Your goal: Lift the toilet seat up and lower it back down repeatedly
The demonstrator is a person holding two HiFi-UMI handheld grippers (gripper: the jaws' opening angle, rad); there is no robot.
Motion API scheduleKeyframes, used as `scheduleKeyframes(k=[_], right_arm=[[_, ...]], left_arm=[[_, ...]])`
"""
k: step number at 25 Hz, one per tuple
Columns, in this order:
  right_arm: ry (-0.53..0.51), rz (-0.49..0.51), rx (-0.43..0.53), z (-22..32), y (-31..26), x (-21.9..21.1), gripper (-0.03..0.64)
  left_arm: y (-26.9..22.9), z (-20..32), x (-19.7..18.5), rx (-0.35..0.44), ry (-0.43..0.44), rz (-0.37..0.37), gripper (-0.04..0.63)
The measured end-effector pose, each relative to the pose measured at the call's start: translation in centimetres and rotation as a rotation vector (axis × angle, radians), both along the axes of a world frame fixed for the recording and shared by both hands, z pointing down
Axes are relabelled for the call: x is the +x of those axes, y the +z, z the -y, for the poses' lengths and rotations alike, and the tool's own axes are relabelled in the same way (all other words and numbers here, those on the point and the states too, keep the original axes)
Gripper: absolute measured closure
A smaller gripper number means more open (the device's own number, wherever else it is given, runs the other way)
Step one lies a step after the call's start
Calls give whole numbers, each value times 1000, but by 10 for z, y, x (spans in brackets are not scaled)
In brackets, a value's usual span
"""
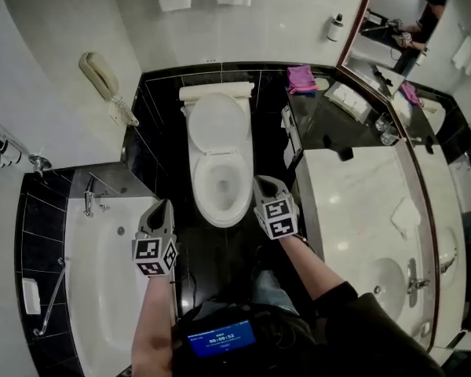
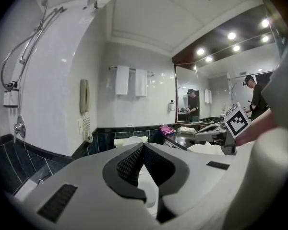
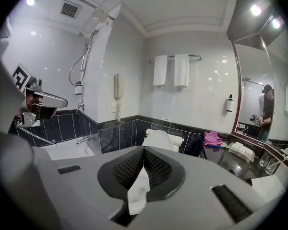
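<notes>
The white toilet (image 1: 220,191) stands against the back wall, its lid (image 1: 217,124) raised against the tank and the bowl showing; I cannot tell whether the seat ring is up or down. My right gripper (image 1: 265,181) hovers by the bowl's right rim, shut with nothing held. Along its own jaws (image 3: 144,150) I see the upright lid (image 3: 159,139) ahead. My left gripper (image 1: 161,206) sits off the bowl's left front, over the dark floor. Its pads meet at the tips (image 2: 143,147) and grip nothing.
A bathtub (image 1: 102,289) with a faucet (image 1: 90,203) lies to the left. A wall phone (image 1: 100,75) hangs above it. On the right run a dark counter (image 1: 337,124) with a pink cloth (image 1: 301,78), a sink basin (image 1: 392,277) and a mirror (image 1: 412,30).
</notes>
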State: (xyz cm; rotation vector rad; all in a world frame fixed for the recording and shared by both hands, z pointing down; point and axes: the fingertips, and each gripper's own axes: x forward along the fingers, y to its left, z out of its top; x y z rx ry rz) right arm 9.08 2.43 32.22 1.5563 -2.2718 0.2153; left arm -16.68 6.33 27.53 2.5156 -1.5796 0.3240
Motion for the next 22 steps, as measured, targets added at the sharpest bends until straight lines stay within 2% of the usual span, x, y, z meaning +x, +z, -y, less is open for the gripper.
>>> scheduleKeyframes(k=[6, 14, 19, 22], right_arm=[[74, 59, 4, -16, -1, 43, 596], [106, 86, 5, -33, 0, 61, 595], [107, 67, -11, -39, 8, 65, 595], [82, 21, -13, -40, 7, 58, 595]], left_arm=[[-9, -8, 16, 16, 26, -3, 594], [-10, -14, 28, 27, 58, 12, 595], [-11, -15, 30, 21, 54, 4, 595], [-8, -16, 31, 13, 58, 16, 595]])
